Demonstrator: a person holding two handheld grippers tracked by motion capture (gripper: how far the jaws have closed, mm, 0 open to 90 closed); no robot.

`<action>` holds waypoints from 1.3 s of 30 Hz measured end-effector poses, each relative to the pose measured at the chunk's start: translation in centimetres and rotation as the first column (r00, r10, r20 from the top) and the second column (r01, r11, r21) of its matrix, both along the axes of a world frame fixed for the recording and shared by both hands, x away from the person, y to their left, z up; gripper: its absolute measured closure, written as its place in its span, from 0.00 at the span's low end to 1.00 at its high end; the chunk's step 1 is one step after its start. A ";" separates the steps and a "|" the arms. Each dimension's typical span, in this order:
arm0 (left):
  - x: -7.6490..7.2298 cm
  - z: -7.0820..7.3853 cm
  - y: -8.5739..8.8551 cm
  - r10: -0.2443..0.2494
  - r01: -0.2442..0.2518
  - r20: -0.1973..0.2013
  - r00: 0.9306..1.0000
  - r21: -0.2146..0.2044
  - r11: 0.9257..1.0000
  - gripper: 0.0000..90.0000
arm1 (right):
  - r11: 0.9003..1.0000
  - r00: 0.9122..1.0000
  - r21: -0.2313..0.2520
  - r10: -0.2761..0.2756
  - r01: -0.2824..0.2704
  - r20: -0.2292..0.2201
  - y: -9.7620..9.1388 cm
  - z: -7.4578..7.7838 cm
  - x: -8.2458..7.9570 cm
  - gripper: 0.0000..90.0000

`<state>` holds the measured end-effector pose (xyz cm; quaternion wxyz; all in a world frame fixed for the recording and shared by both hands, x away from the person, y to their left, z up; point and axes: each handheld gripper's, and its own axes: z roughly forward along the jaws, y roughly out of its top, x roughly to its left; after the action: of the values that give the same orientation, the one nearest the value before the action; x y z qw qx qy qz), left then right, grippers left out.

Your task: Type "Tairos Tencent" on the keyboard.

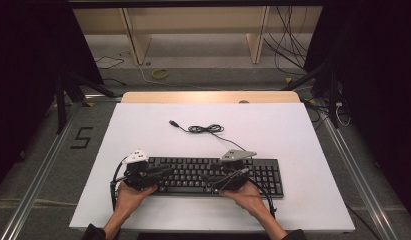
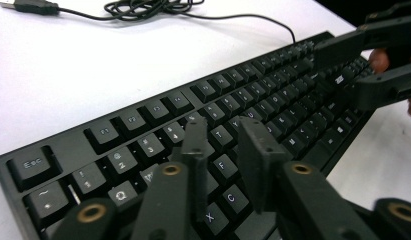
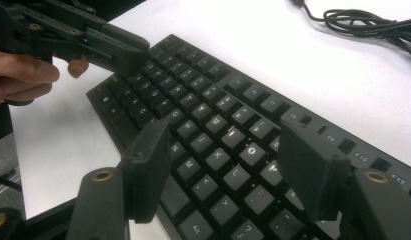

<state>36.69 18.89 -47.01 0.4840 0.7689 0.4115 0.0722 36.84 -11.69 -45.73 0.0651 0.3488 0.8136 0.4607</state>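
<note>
Nearest to camera: both my hands at the near edge of the table, one claw in each, both held low over the keyboard (image 1: 213, 176).
Table: big white board (image 1: 293, 135), bare wood strip at its far edge. The keyboard lies across its near half.
Room: grey floor, a black "5" marked at the left, dark curtains on both sides, a wooden frame and loose wires behind the table.
Keyboard: black, full size, flat on the board, long side toward me.
Cord: black cord (image 1: 205, 129) runs from the keyboard's back edge into a loose bundle, with the plug lying free on the board farther away.
Left claw (image 2: 225, 145): over the left letter keys, jaws narrow but with a gap, grasping nothing. I cannot tell if the tips touch the keys.
Right claw (image 3: 225, 165): over the right letter keys, jaws spread wide, released, nothing between them.
Risk one: I judge a jaw tip may catch under a keycap and pull it off, if I lift at an angle.
Risk two: pushing from one side only may slide or turn the keyboard on the smooth board.
Risk three: the cord bundle could snag if the keyboard is moved away.
</note>
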 end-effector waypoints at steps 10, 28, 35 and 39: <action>0.6 -0.1 -0.9 -0.026 0.027 -0.008 1.000 0.062 0.998 0.99 | 1.000 1.000 0.006 -0.011 0.011 0.003 -0.9 -0.1 -0.6 0.43; 2.1 -0.7 -1.8 -0.031 0.036 -0.051 0.998 0.098 0.994 0.99 | 1.000 1.000 0.018 -0.006 0.006 0.016 -1.3 0.0 -1.4 0.41; 2.4 -0.9 -2.2 -0.036 0.044 -0.066 0.997 0.116 0.992 0.99 | 1.000 1.000 0.023 -0.006 0.006 0.017 -1.3 0.0 -1.6 0.39; 2.6 -1.1 -2.4 -0.034 0.043 -0.074 0.997 0.130 0.991 0.99 | 1.000 1.000 0.025 -0.005 0.005 0.019 -1.4 0.1 -1.7 0.38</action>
<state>39.24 16.53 -48.06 0.4184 0.8090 0.4081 0.0622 35.17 -13.11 -45.62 0.0696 0.3472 0.8063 0.4738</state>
